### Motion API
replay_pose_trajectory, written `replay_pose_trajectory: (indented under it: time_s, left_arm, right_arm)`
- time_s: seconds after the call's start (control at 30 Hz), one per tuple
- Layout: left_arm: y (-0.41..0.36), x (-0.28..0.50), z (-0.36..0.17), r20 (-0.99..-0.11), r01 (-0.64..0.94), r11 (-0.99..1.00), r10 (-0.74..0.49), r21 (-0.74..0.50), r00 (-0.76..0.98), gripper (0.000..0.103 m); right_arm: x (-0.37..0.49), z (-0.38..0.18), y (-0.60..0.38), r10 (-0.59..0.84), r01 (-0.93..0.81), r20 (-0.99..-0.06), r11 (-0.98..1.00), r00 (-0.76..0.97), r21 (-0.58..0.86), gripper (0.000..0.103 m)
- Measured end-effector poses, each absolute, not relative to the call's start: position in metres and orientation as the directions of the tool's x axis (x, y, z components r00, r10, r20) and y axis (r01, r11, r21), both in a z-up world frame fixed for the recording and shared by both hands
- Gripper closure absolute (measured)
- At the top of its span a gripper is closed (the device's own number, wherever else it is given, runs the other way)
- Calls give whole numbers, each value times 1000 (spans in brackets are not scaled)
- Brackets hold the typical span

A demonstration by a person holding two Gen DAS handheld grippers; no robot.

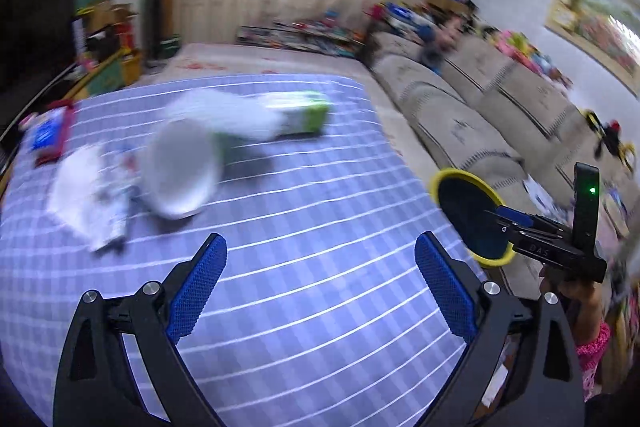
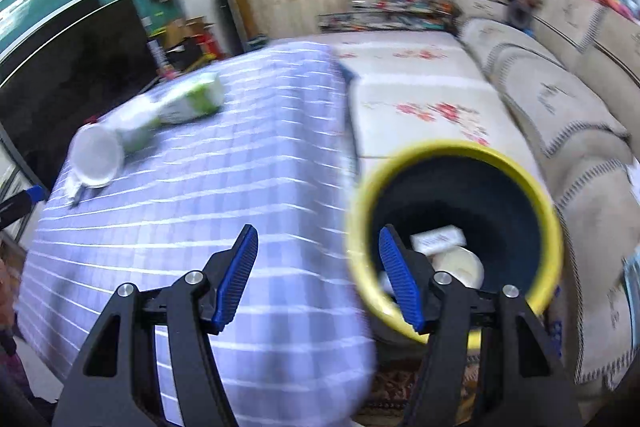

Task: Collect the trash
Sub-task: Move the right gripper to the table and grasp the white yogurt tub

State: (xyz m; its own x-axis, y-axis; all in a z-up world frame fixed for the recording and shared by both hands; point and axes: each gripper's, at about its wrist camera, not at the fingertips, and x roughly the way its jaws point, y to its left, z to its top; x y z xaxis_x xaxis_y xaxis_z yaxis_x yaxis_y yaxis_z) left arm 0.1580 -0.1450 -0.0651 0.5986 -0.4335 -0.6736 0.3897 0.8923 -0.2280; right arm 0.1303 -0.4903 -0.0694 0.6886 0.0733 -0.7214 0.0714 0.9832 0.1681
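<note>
On the blue checked tablecloth [image 1: 320,187] a white paper cup [image 1: 180,175] lies on its side, its mouth toward me. Behind it lies a green-and-white carton [image 1: 296,115], and to its left crumpled white wrappers [image 1: 84,195]. My left gripper [image 1: 322,237] hangs open over bare cloth with nothing between its pads. At the table's right edge my right gripper [image 1: 504,217] is shut on the rim of a dark, yellow-rimmed trash bin [image 1: 440,179]. In the right wrist view one finger [image 2: 400,279] is inside the bin [image 2: 460,147], which holds white scraps [image 2: 440,239]. Cup [image 2: 96,155] and carton [image 2: 188,103] lie far left.
A red-and-blue packet [image 1: 48,135] lies at the table's far left edge. A beige sofa [image 1: 460,115] runs along the right, with a person [image 1: 436,43] at its far end. A floral white surface [image 2: 420,87] lies beyond the table. A hand in a pink sleeve [image 1: 592,343] holds the right gripper.
</note>
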Motion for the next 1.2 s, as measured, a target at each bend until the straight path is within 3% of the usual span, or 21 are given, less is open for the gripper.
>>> replay_pose_trajectory:
  time_s: [0.37, 0.8, 1.2]
  left_arm:
    - [-25, 129, -67, -640, 198, 945, -322, -260, 697, 8]
    - [13, 124, -75, -630, 143, 948, -297, -284, 718, 8]
    - [20, 128, -83, -642, 125, 946, -297, -300, 707, 8]
  right_arm:
    - [207, -56, -334, 311, -235, -708, 950, 635, 206, 43]
    - [251, -58, -204, 410, -425, -718, 888, 562, 174, 43]
    - [296, -70, -174, 376, -405, -751, 901, 543, 158, 72]
